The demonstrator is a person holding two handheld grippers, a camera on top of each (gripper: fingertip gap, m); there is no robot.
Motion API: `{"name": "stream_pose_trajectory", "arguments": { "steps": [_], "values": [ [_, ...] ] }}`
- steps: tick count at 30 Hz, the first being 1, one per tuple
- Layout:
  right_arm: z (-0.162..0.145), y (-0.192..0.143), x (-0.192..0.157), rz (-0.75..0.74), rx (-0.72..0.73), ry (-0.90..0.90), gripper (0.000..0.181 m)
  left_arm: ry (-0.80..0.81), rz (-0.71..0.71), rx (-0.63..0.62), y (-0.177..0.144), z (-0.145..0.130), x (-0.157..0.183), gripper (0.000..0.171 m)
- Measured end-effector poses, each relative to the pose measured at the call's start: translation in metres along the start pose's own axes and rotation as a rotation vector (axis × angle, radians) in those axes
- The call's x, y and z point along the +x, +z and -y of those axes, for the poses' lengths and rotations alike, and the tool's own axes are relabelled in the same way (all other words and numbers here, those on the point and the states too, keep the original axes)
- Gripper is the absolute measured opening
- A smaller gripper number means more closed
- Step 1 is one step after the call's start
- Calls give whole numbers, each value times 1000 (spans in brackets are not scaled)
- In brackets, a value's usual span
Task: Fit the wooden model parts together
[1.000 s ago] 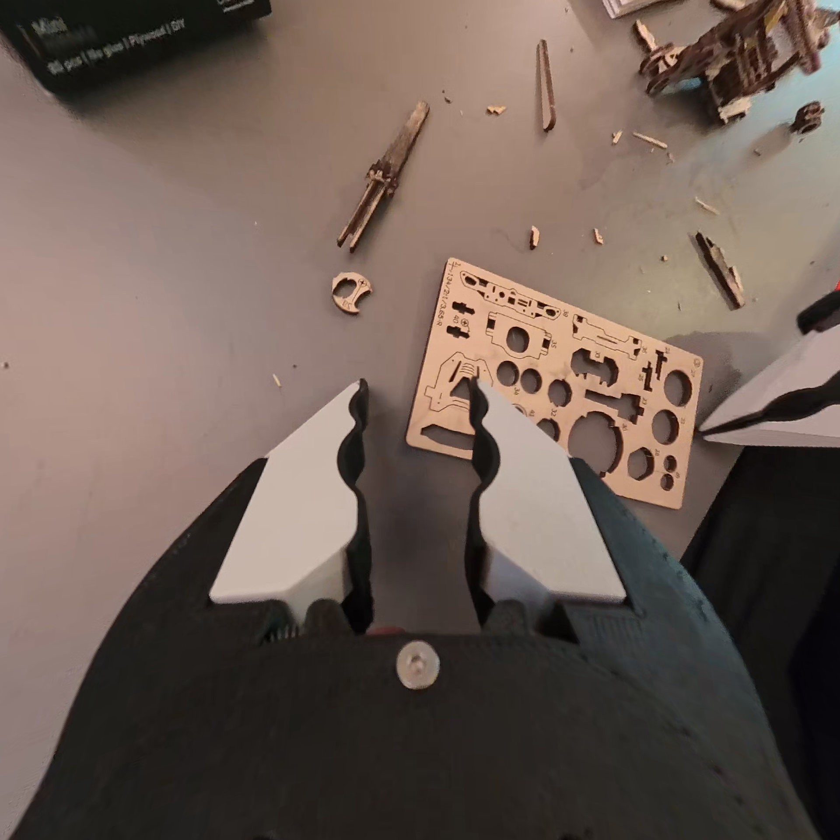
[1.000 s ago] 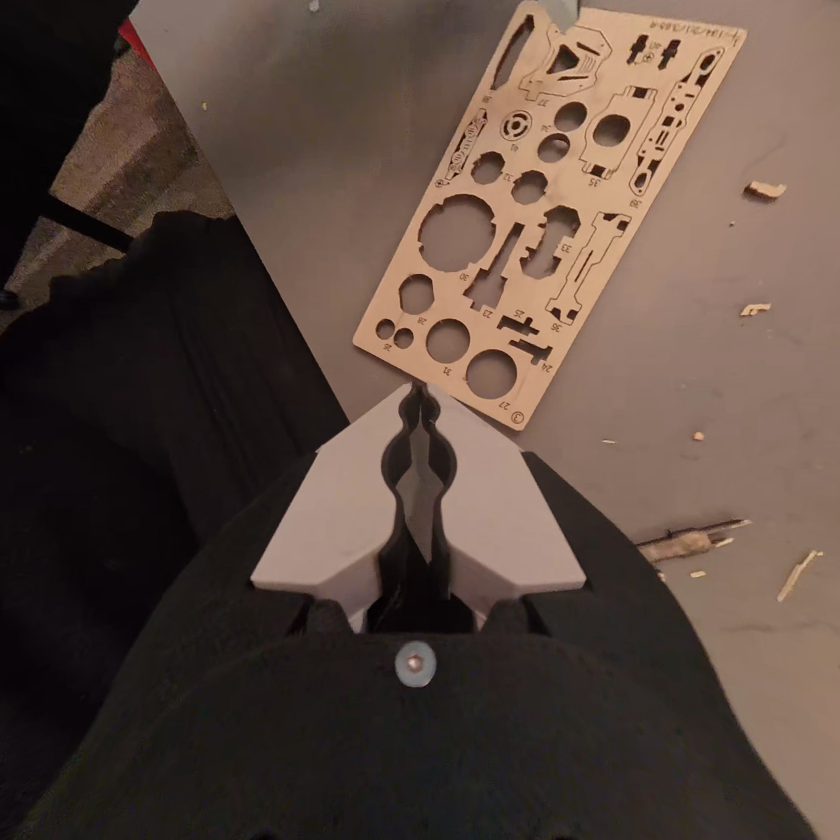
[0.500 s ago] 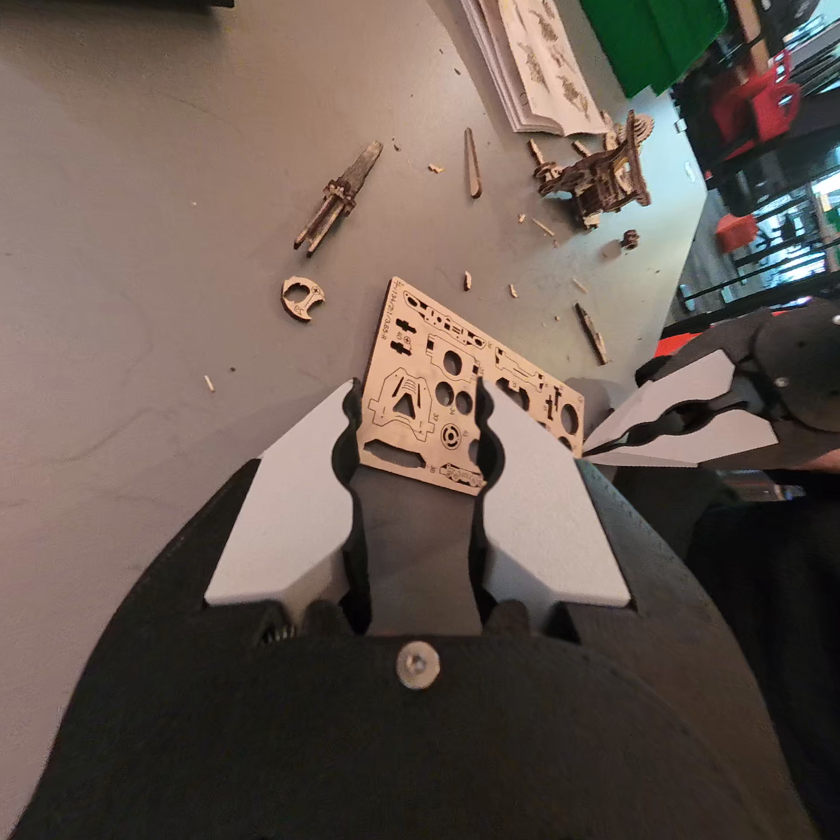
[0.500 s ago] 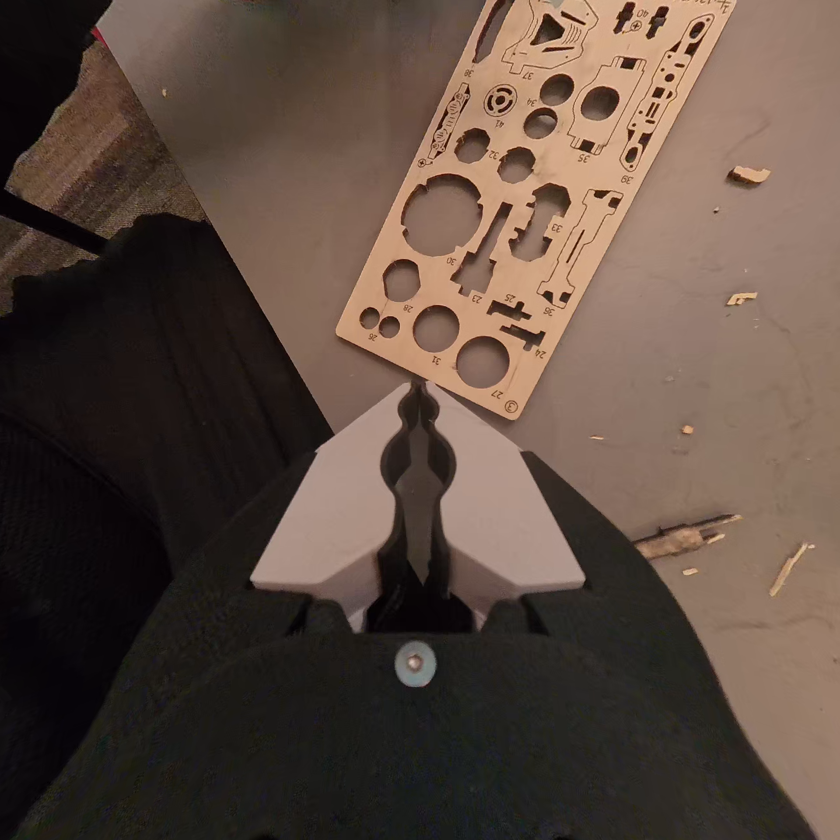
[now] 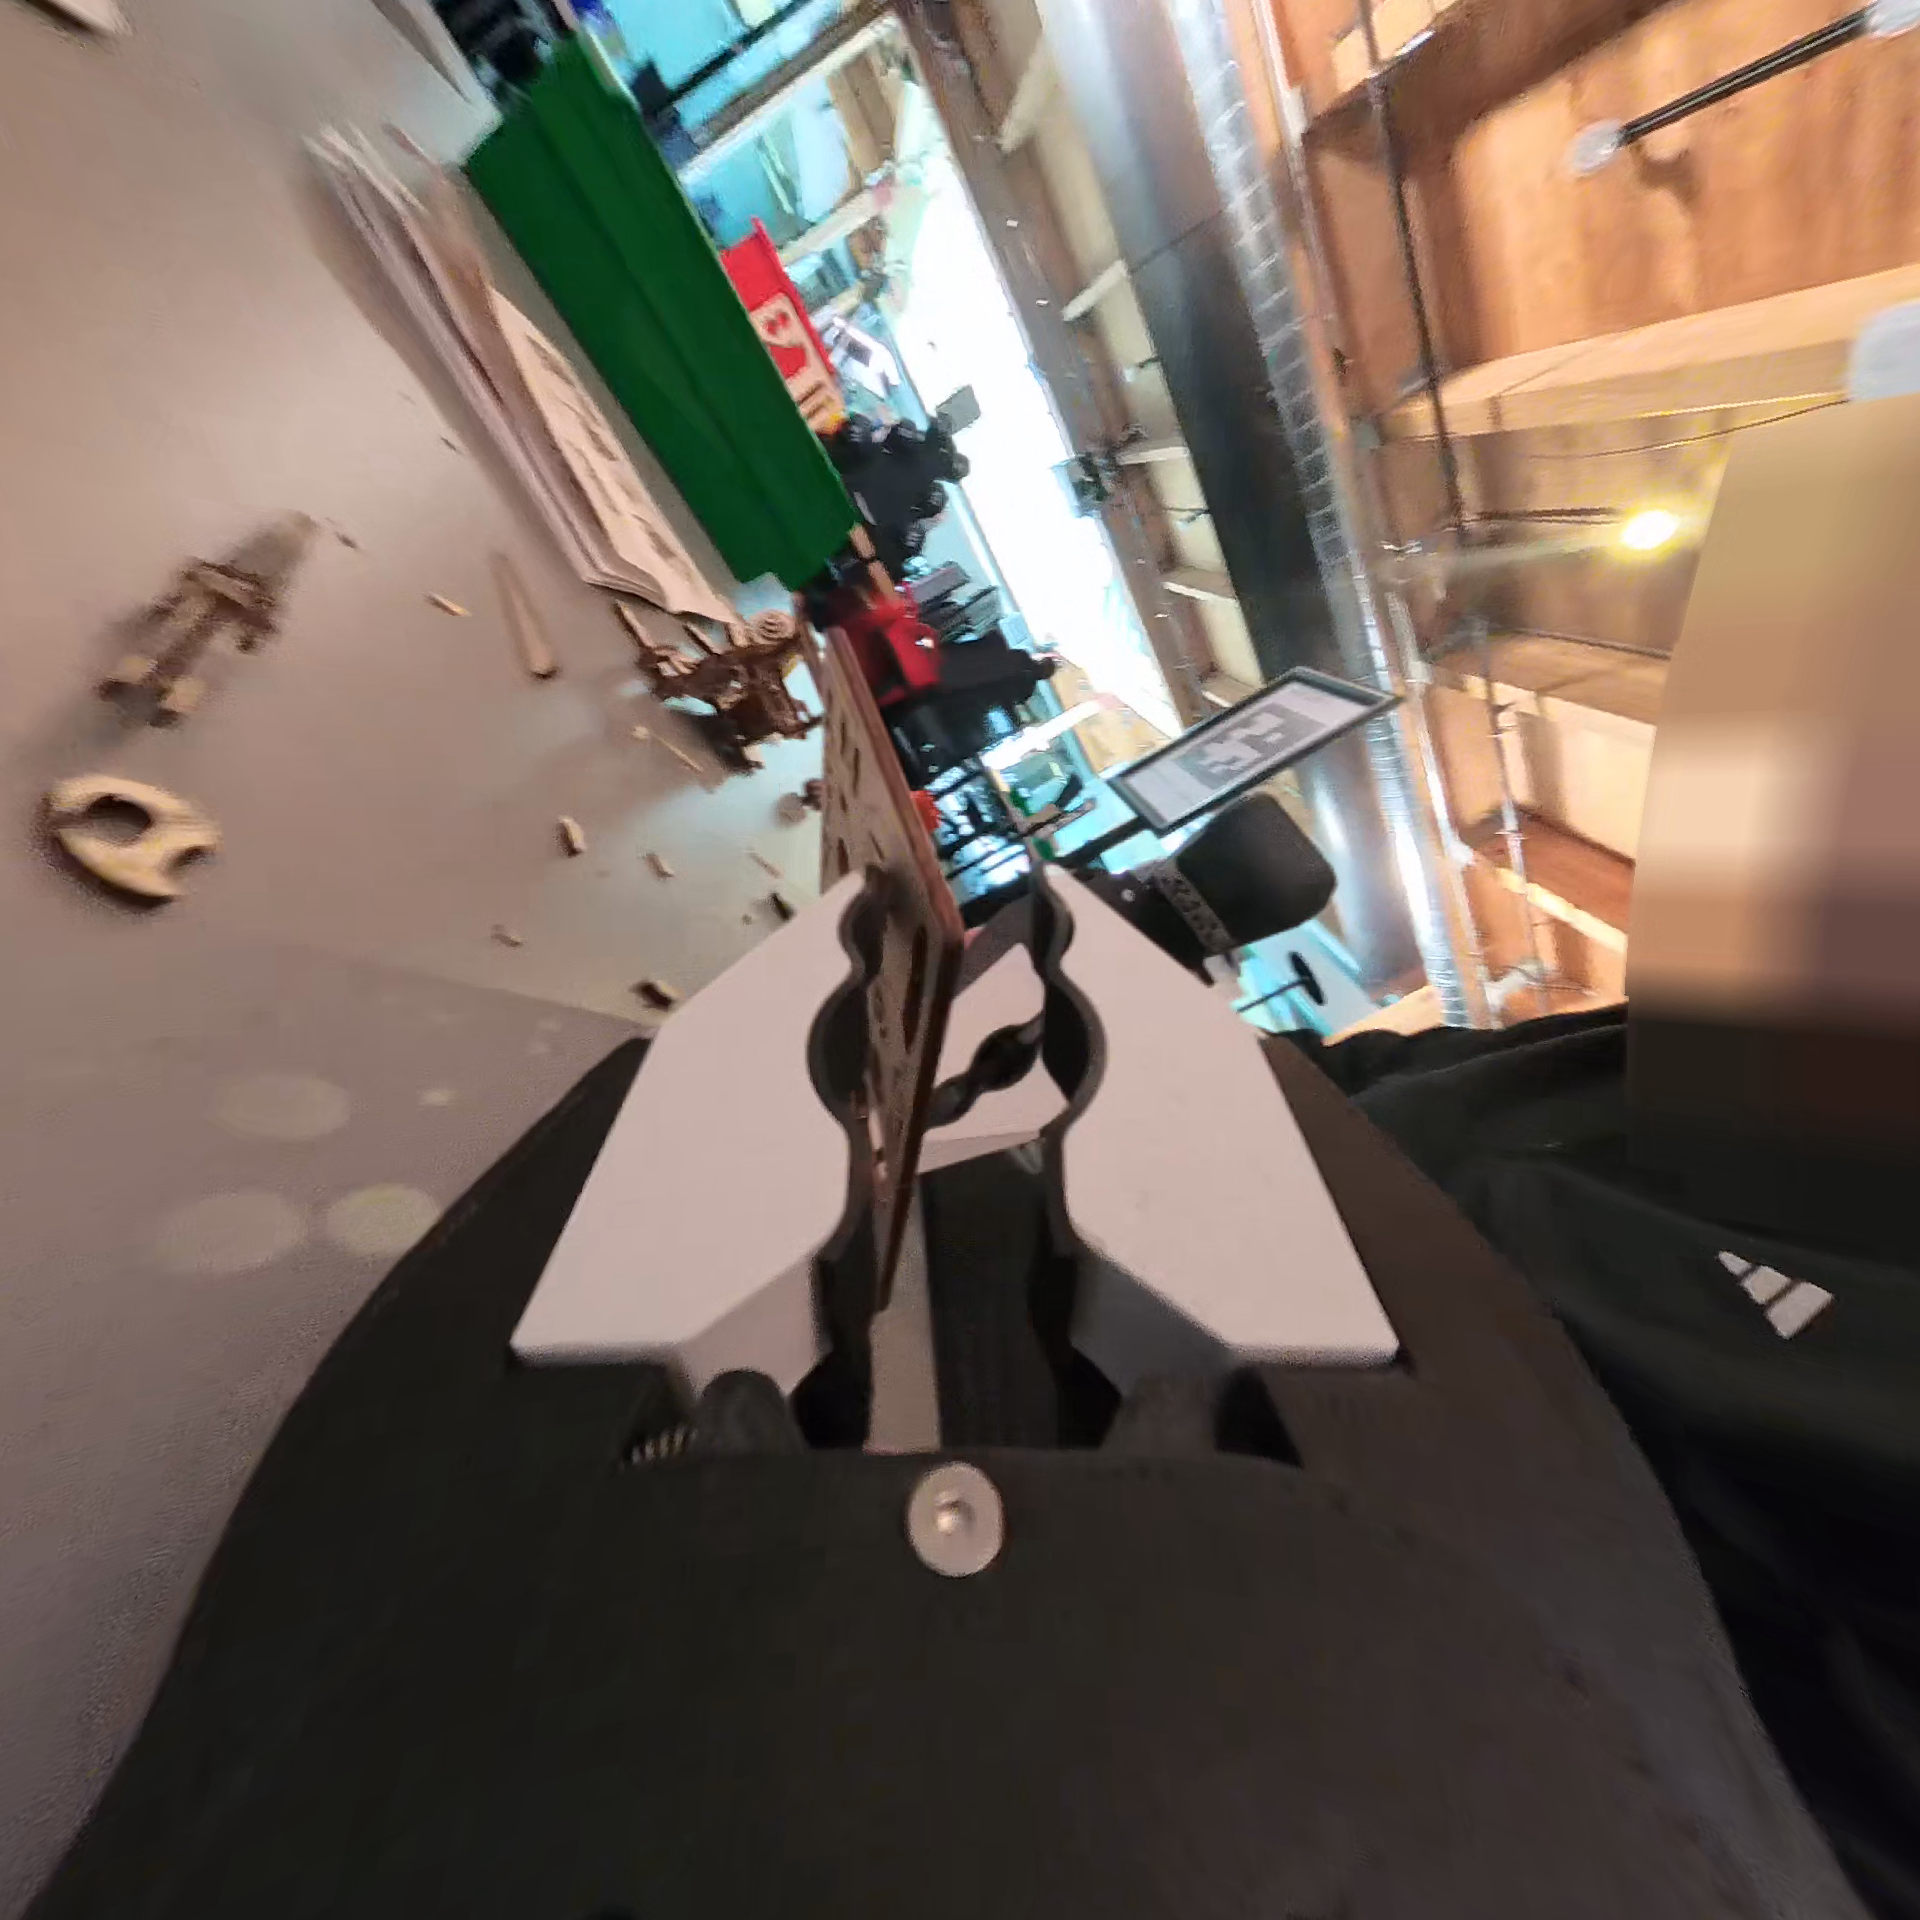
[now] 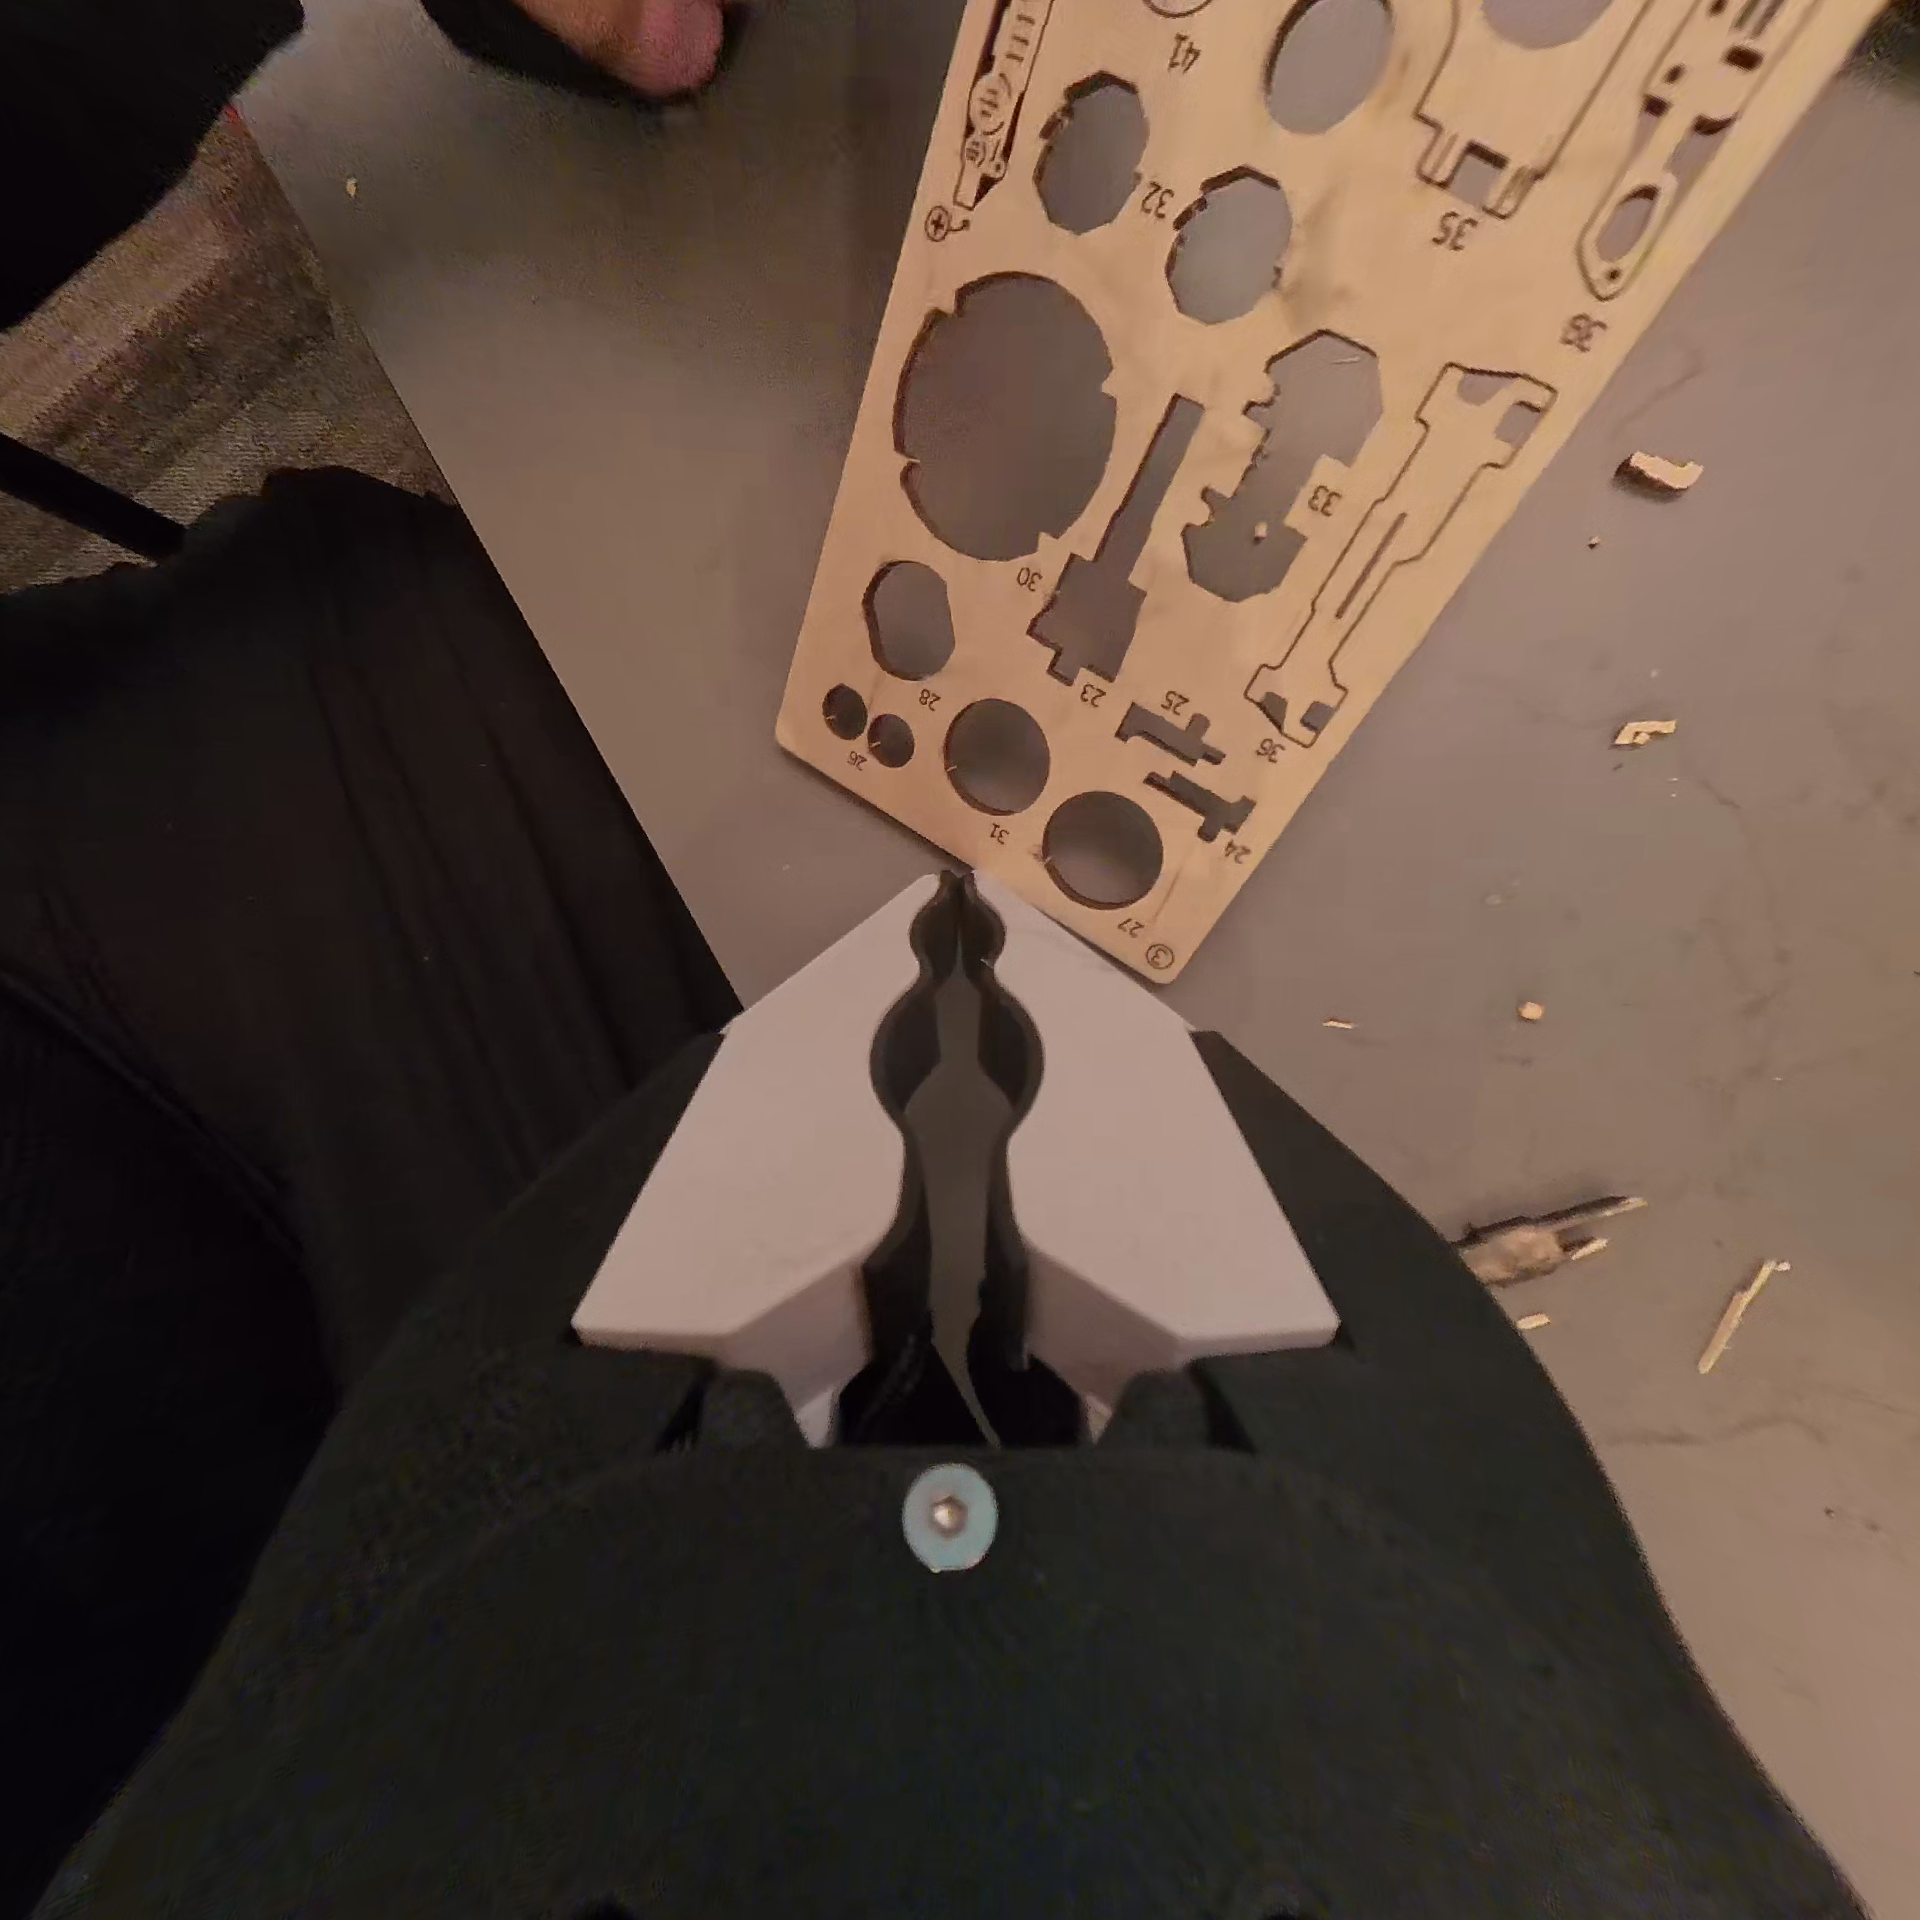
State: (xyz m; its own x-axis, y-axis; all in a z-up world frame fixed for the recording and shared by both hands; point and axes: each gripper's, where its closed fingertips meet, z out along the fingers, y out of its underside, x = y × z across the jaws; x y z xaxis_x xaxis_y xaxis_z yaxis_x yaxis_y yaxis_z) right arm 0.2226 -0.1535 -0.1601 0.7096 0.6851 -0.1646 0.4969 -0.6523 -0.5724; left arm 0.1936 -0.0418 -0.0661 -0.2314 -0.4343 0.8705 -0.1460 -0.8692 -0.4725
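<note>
- Between the fingers of the left tool (image 5: 951, 904), the wooden parts sheet (image 5: 883, 821) stands edge-on against the left finger (image 5: 727, 1122), with a gap to the right finger; whether it is gripped I cannot tell.
- Just short of the sheet's (image 6: 1226, 436) near edge, the right tool (image 6: 958, 883) is clenched tip to tip on nothing.
- Beyond the sheet, a half-built wooden model (image 5: 727, 675) sits on the grey table (image 5: 208, 364).
- Left of the sheet lies a curved loose piece (image 5: 130, 836).
</note>
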Motion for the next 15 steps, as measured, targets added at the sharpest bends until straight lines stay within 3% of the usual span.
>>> {"name": "stream_pose_trajectory", "arguments": {
  "steps": [2,10,15],
  "values": [
    [0,0,0,1,-1,1,0,34,-63,1,9,-2,12,18],
    [3,-5,-8,62,25,-33,0,200,69,-10,16,2,4,1],
    [54,-56,5,105,353,42,0,254,52,44,8,10,13,0]
  ]
}}
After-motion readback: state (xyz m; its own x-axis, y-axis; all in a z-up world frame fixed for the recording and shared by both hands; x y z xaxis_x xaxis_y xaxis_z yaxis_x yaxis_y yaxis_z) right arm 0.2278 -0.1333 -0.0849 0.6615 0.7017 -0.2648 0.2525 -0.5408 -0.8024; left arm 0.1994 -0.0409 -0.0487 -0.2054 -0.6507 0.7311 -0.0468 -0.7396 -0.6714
